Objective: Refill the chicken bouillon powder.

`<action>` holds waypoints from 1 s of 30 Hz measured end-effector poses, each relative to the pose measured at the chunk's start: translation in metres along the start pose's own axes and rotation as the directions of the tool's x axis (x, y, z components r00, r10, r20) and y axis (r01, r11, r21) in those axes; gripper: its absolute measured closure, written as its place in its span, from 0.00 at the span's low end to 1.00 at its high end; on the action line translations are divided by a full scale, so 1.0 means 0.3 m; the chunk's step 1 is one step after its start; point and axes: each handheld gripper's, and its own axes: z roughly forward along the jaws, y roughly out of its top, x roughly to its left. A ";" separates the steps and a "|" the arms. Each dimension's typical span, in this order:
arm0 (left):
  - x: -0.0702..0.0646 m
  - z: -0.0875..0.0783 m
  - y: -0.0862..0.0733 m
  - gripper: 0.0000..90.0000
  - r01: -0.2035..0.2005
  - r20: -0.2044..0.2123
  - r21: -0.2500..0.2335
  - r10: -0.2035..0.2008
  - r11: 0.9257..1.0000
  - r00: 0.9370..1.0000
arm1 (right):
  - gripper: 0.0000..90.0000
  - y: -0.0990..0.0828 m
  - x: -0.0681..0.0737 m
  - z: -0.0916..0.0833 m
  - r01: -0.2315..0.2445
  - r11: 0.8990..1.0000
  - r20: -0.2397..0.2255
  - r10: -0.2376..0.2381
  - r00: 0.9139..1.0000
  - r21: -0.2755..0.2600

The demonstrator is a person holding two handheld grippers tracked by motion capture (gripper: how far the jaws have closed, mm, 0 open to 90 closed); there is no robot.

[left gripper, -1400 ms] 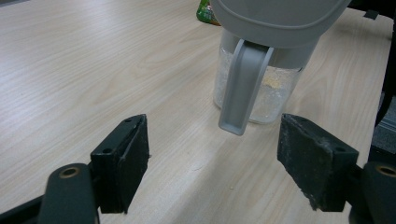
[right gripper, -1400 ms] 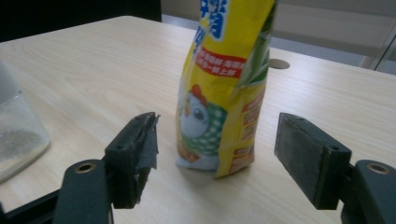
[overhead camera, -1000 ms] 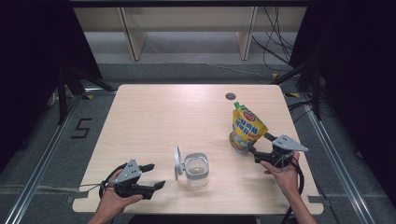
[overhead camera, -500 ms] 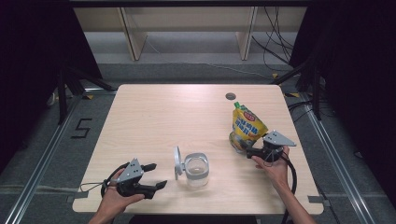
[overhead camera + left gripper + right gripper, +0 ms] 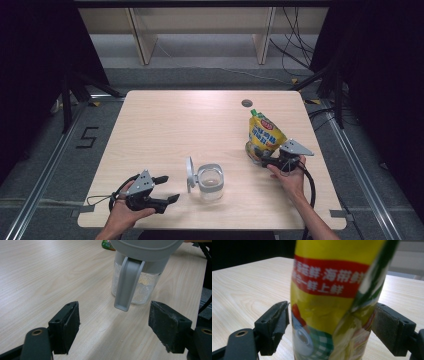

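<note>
A yellow stand-up pouch [image 5: 263, 135] with a green spout stands upright at the table's right side. My right gripper [image 5: 262, 161] is open at its base, and in the right gripper view the pouch [image 5: 332, 290] sits between the two jaws of this gripper [image 5: 330, 325]. A clear glass jar [image 5: 210, 181] with a grey rim stands at the front middle, its grey lid [image 5: 190, 174] swung open to the left. My left gripper [image 5: 167, 188] rests open left of the jar. In the left gripper view the jar [image 5: 136, 290] lies beyond the open gripper [image 5: 115, 330].
The light wooden table [image 5: 175, 125] has a round cable hole [image 5: 247, 103] near its far edge. Pale powder or crumbs lie in the jar's bottom. Dark floor and metal rails surround the table.
My right gripper has moved forward and left until its open jaws flank the pouch's base. The left gripper, the jar and the pouch have stayed put.
</note>
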 end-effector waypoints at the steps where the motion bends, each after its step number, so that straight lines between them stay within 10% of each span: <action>1: 0.000 0.000 0.000 0.27 0.000 0.000 0.000 0.000 1.000 1.000 | 0.22 -0.003 -0.003 0.006 -0.010 1.000 -0.008 0.009 1.000 -0.023; 30: -0.008 0.017 0.001 0.28 -0.009 0.017 0.009 0.009 1.000 1.000 | 0.31 0.001 -0.011 0.035 0.014 0.998 -0.027 -0.015 1.000 -0.064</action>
